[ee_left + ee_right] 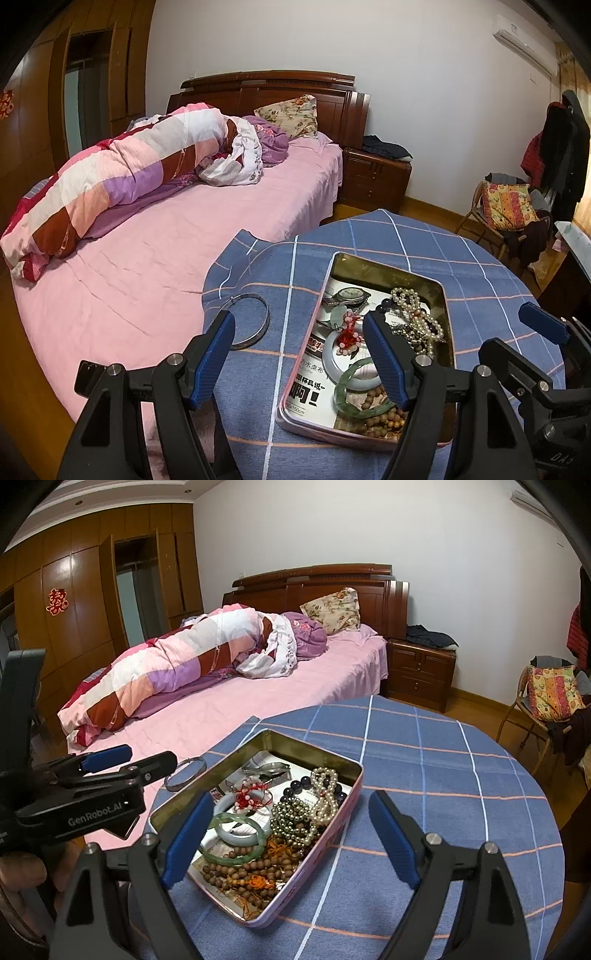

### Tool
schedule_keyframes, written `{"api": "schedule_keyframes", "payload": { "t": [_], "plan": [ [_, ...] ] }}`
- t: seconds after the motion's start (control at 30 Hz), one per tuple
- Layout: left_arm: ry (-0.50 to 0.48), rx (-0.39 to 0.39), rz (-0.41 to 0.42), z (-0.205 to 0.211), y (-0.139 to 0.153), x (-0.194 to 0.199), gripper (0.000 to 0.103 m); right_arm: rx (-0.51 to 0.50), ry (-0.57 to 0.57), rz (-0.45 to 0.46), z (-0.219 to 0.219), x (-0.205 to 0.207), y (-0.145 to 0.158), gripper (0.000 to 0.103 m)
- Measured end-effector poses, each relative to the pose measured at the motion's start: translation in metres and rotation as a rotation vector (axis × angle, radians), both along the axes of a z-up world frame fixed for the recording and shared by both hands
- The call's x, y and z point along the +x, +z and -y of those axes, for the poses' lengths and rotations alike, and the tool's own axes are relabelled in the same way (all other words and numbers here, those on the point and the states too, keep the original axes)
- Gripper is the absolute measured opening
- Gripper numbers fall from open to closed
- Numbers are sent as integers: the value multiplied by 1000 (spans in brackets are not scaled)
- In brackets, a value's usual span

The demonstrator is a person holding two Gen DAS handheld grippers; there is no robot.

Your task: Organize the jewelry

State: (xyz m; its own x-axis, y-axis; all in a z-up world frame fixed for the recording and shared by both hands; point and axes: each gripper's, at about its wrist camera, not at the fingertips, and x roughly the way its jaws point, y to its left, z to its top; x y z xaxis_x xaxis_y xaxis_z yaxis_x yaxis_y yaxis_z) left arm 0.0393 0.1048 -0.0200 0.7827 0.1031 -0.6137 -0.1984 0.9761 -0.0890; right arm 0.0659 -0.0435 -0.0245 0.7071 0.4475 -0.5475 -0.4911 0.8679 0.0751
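Note:
An open metal tin [388, 264] [314, 744] stands on the blue plaid tablecloth [443, 775]. It holds a pearl bracelet [406, 295] [325, 775], a green bangle [341, 380] [229, 862], wooden beads [251, 871], a watch [351, 294] and several other pieces. A silver bangle [255, 332] [184, 773] lies on the cloth left of the tin. My left gripper [299, 315] is open; its left finger overlaps the silver bangle and its right finger stands over the tin. My right gripper [291, 796] hangs open over the tin, nothing between its fingers.
A bed [221, 206] with a pink sheet and a rolled quilt [129, 173] lies just beyond the table's left edge. A wooden nightstand [421, 672] stands by the wall. A chair piled with clothes [509, 210] is at the right. A hand [22, 875] holds the left gripper.

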Motion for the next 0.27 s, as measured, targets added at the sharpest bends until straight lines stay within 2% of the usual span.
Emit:
{"api": "schedule_keyframes", "payload": {
  "t": [0.27],
  "plan": [
    [4, 11, 2, -1, 1, 0, 72, -3, 2, -1, -1, -1, -2, 89]
  ]
}}
